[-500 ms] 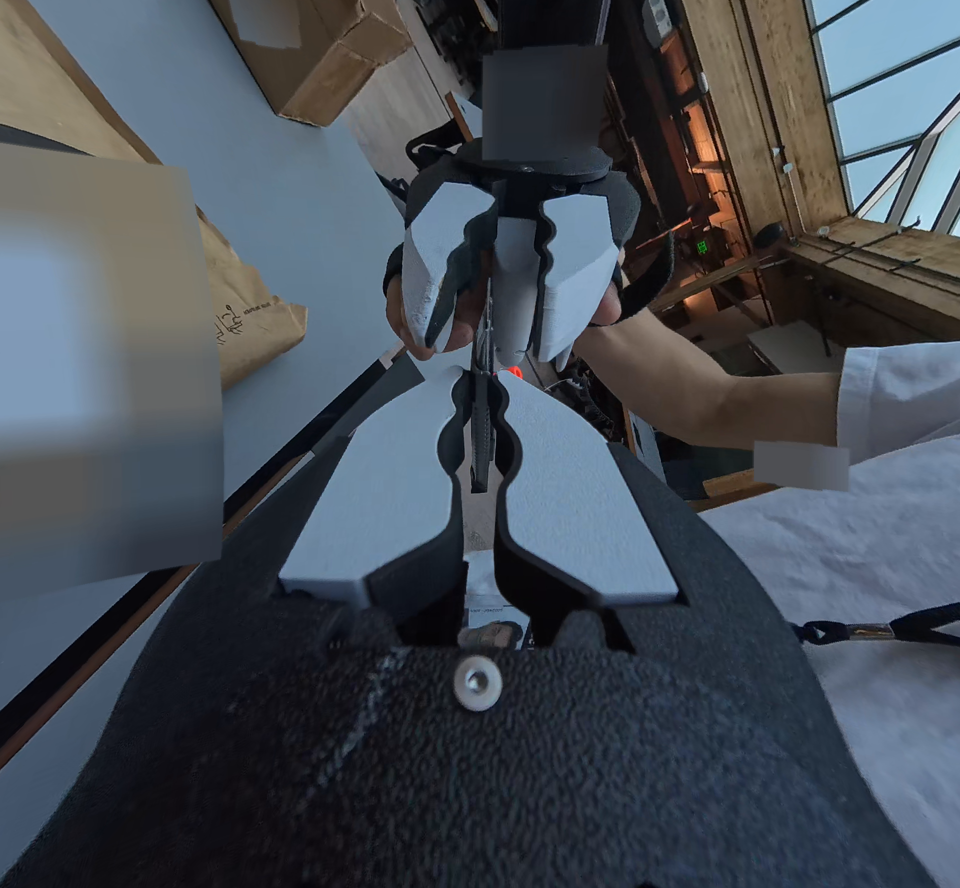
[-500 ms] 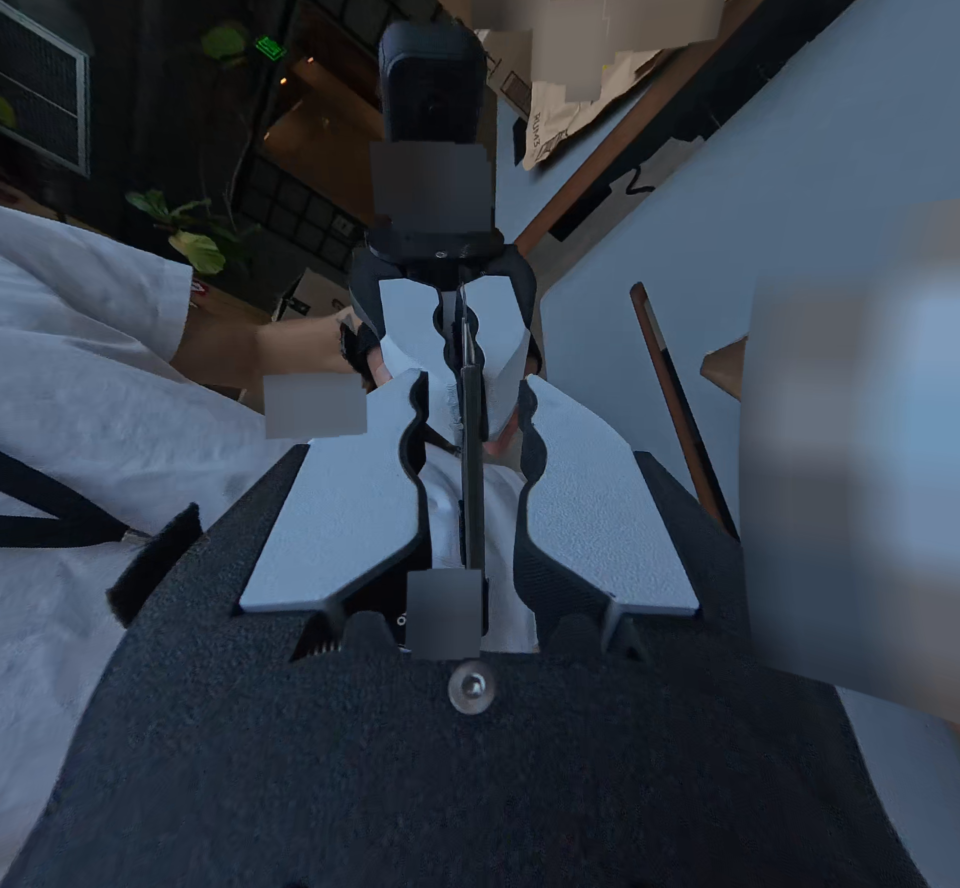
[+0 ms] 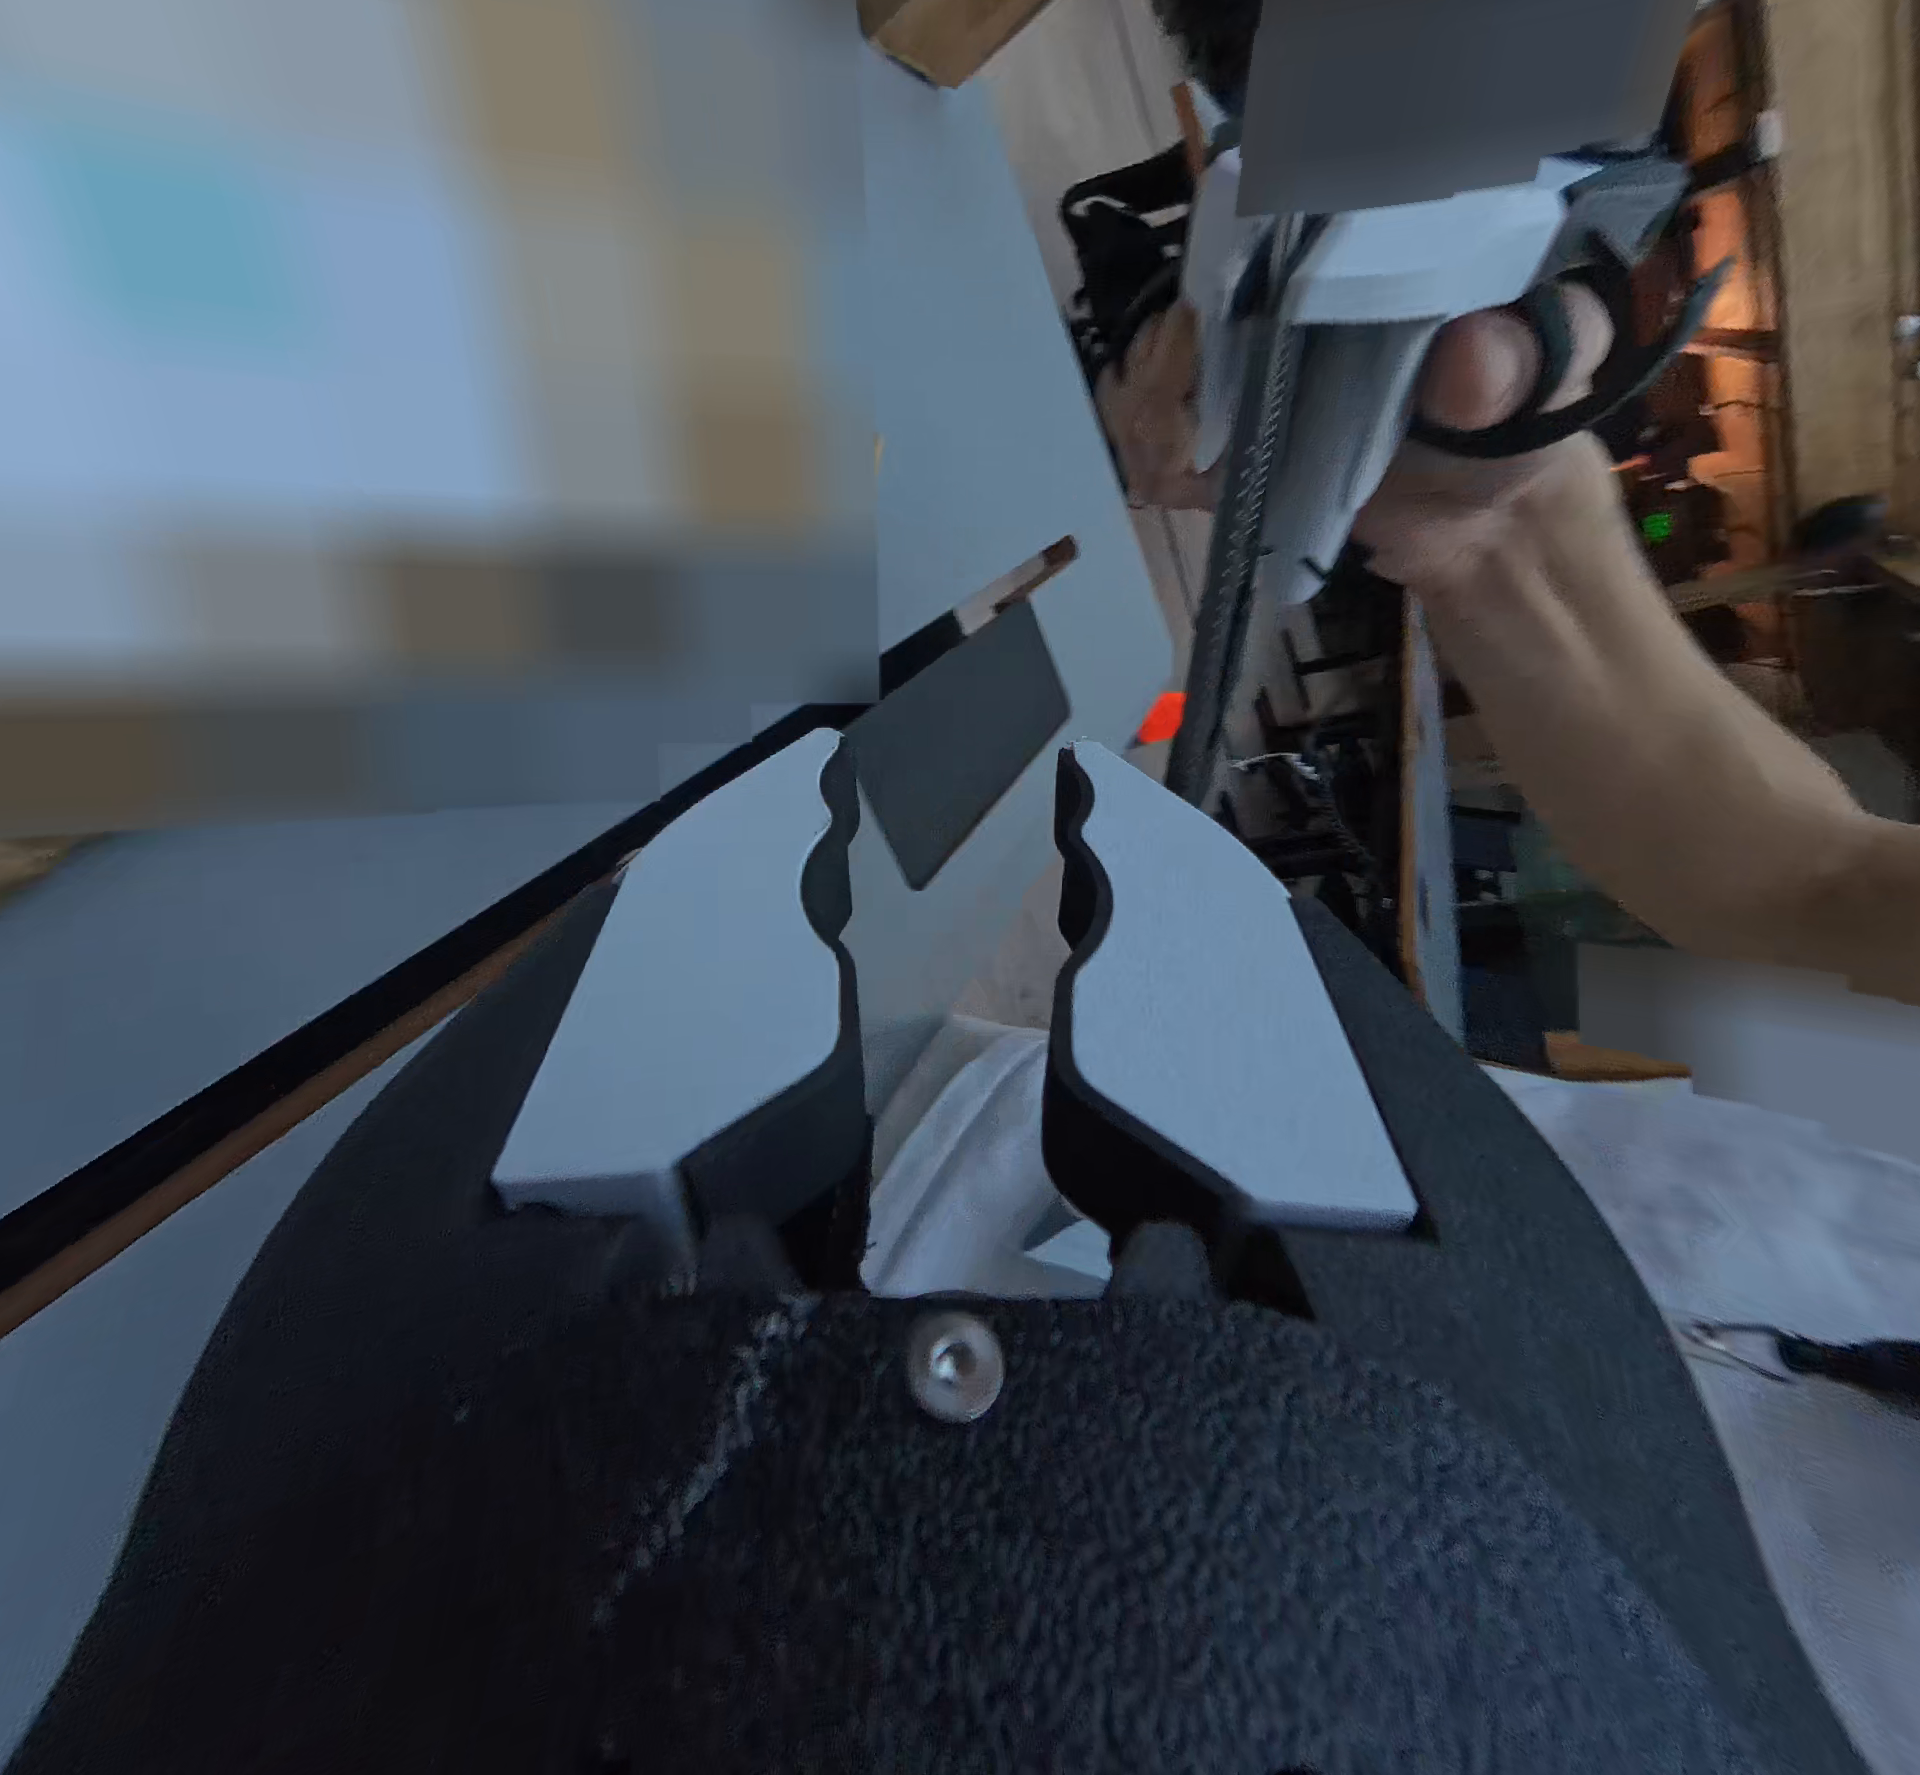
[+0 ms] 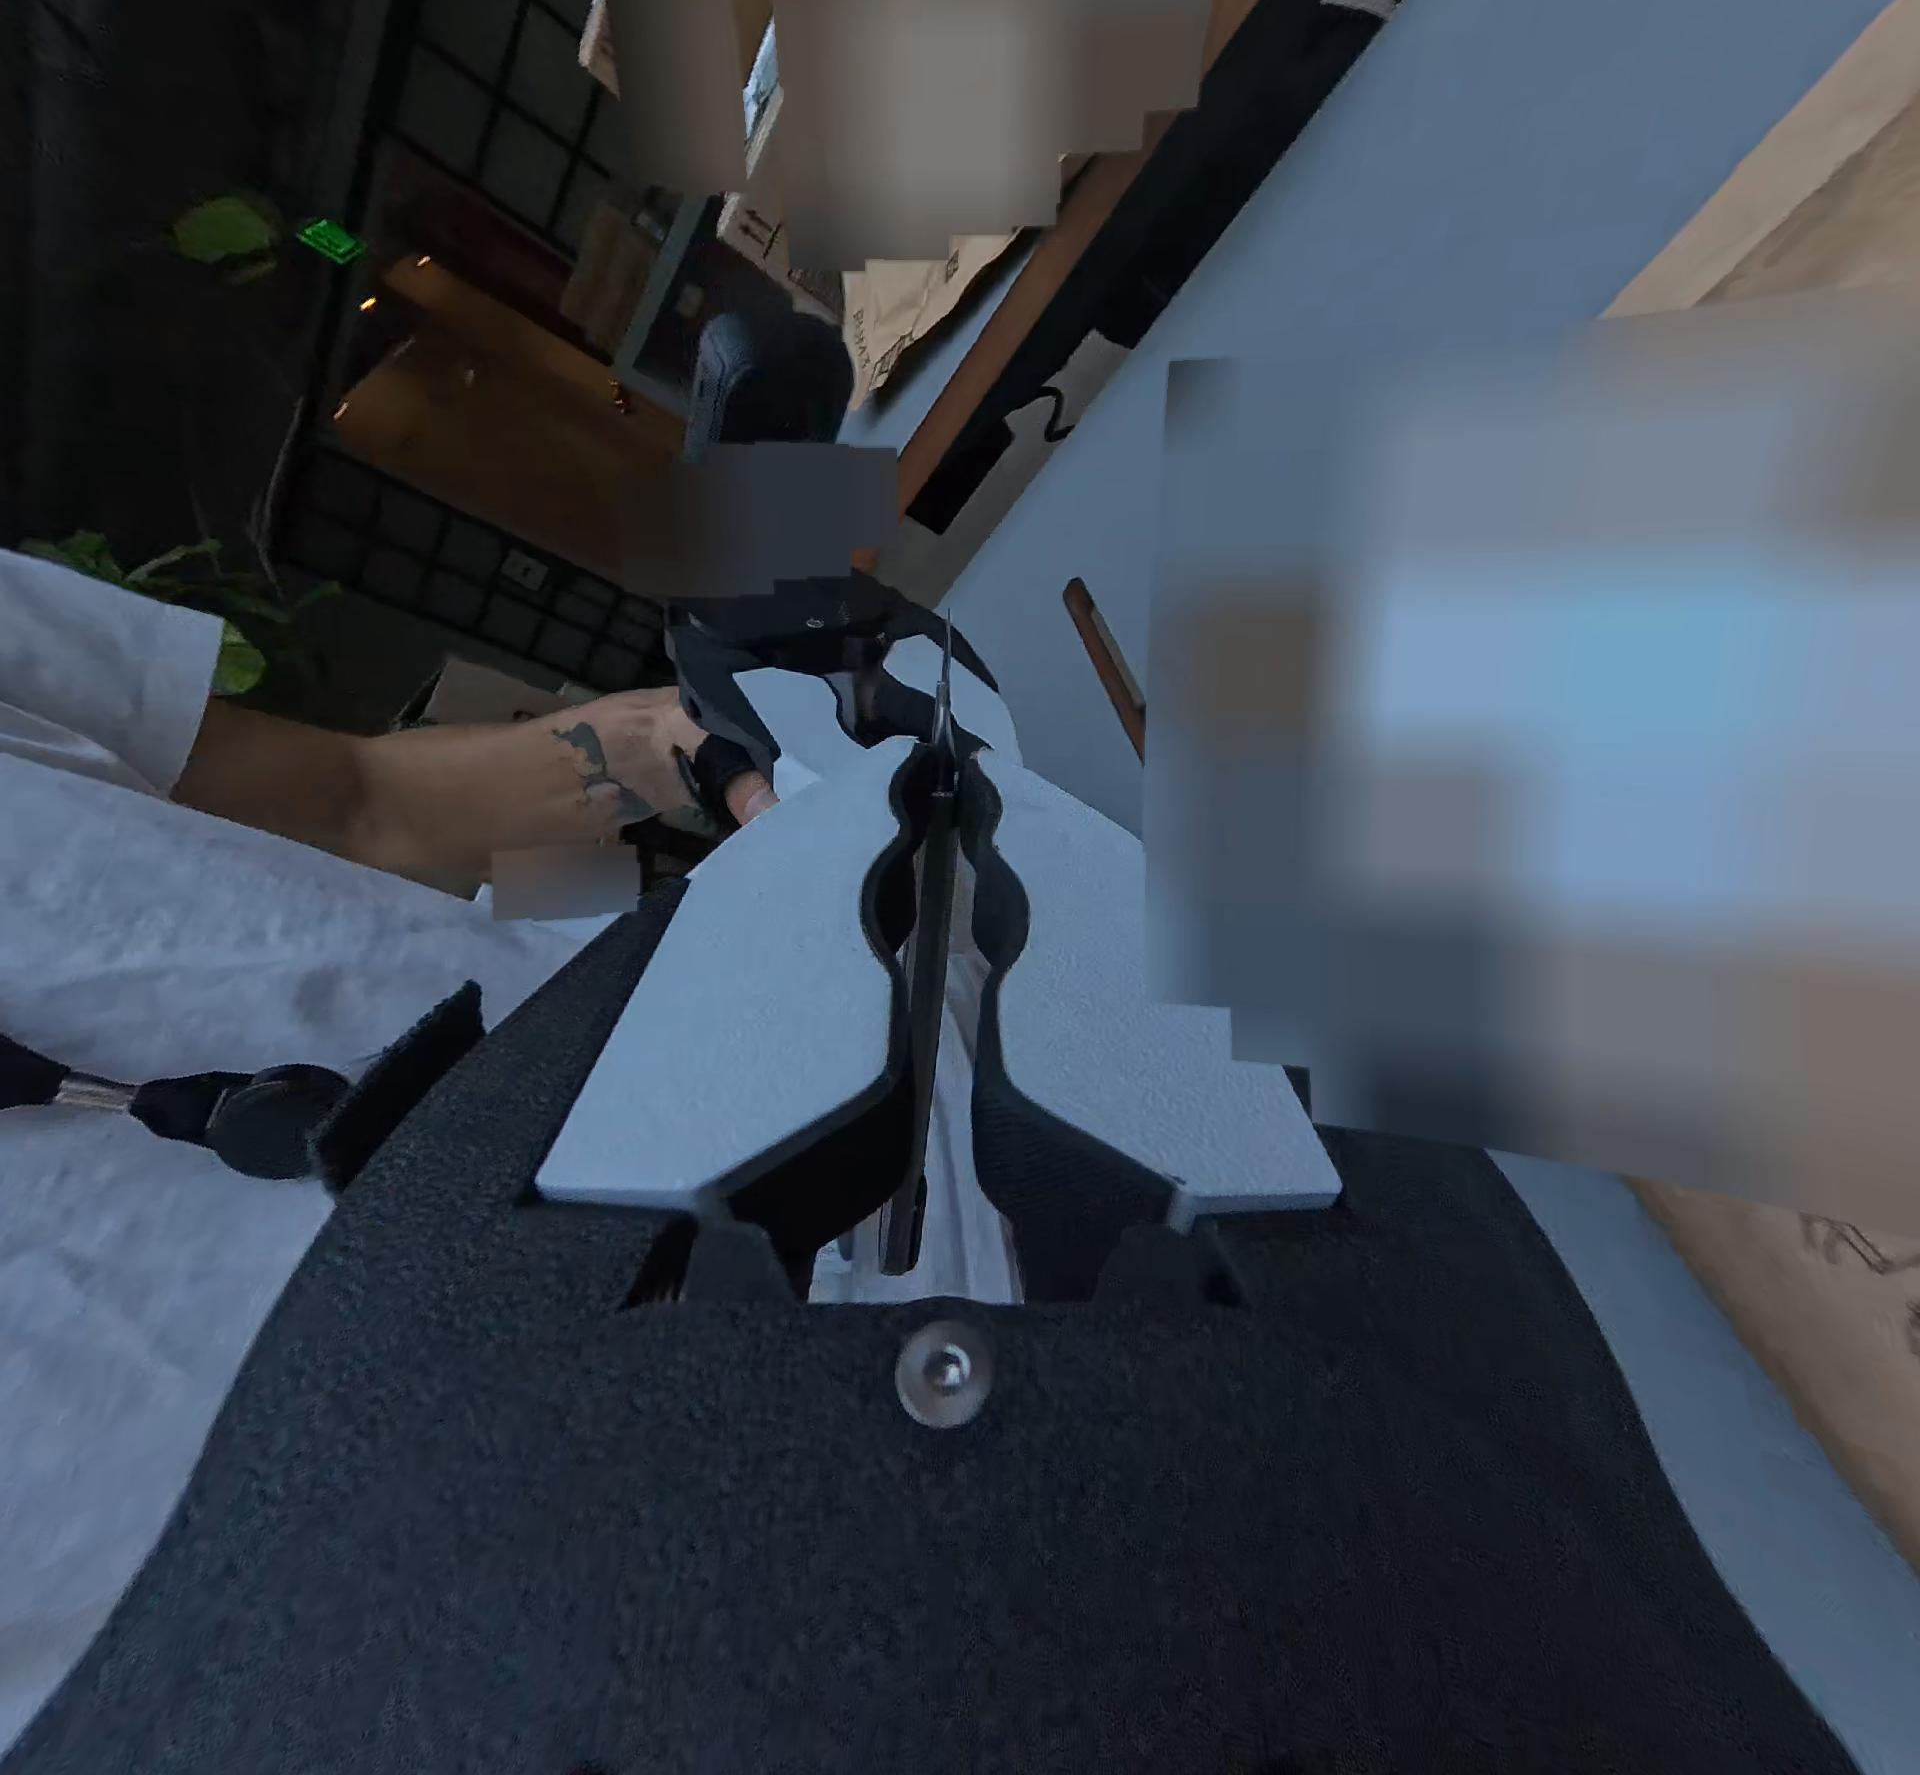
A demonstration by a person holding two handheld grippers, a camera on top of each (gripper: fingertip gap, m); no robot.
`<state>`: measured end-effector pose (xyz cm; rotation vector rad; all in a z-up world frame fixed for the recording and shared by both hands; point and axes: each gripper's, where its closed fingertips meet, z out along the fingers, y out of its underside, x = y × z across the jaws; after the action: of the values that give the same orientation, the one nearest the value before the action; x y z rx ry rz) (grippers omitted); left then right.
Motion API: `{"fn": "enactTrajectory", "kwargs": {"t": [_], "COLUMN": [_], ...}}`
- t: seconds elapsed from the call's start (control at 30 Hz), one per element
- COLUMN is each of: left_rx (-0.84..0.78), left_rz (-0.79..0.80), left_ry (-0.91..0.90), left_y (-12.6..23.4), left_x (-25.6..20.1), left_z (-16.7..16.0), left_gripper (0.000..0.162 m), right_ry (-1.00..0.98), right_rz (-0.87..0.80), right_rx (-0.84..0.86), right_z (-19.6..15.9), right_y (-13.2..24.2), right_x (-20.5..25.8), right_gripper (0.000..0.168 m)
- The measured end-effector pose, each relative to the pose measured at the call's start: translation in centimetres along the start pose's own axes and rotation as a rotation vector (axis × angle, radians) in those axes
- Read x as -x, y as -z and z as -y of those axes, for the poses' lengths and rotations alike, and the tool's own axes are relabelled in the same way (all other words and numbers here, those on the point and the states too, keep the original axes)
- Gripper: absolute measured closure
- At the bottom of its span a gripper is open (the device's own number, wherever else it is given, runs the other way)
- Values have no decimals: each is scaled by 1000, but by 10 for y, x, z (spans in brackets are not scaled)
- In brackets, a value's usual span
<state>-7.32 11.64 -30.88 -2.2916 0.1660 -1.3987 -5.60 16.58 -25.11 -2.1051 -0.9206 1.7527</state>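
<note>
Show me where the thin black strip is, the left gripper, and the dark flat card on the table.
thin black strip (image 4: pixel 928 977), right wrist view, on its edge between the fingers
left gripper (image 3: pixel 954 761), left wrist view, midway between its fingertips
dark flat card (image 3: pixel 961 749), left wrist view, on its flat face

Left gripper (image 3: pixel 956 759) body: black, grainy textured shell, one silver screw at centre.
Left fingers (image 3: pixel 717 977): pale grey flat tops, black wavy inner edges.
Right gripper (image 4: pixel 940 769) body: same black shell, silver screw.
Right fingers (image 4: pixel 769 987): pale grey, scalloped black inner faces.
Clothing: white sleeves (image 4: pixel 94 665), white garment.
Strap: black with metal fitting.
</note>
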Motion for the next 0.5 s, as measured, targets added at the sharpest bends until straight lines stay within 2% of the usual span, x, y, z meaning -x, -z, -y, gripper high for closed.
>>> {"fn": "enactTrajectory", "kwargs": {"t": [0.1,0.2,0.23,0.27,0.3,0.37,0.43,0.5], "left_rx": [1,21,22,21,24,24,-6,-68], "left_rz": [331,547,655,745,754,797,940,1003], "left_ry": [-37,-35,-79,-118,-137,-160,-208,-153], "left_y": [-3,-5,1,9,10,17,41,65], "left_x": [75,132,152,169,177,187,209,241], "left_z": [-8,-12,-9,-5,-3,5,25,51], "left_gripper": [129,138,142,156,162,162,162,162], "right_ry": [-17,-75,-88,-91,-87,-88,-98,-97], "right_rz": [-214,-366,-412,-455,-496,-540,-520,-514], "right_rx": [-17,-10,-5,8,23,31,18,24], "right_z": [0,-3,-5,-6,-8,-7,-4,-2], "right_y": [40,72,80,85,89,90,84,75], "right_x": [-50,-92,-103,-112,-119,-127,-124,-120], "right_gripper": [164,164,164,164,164,164,164,164]}}
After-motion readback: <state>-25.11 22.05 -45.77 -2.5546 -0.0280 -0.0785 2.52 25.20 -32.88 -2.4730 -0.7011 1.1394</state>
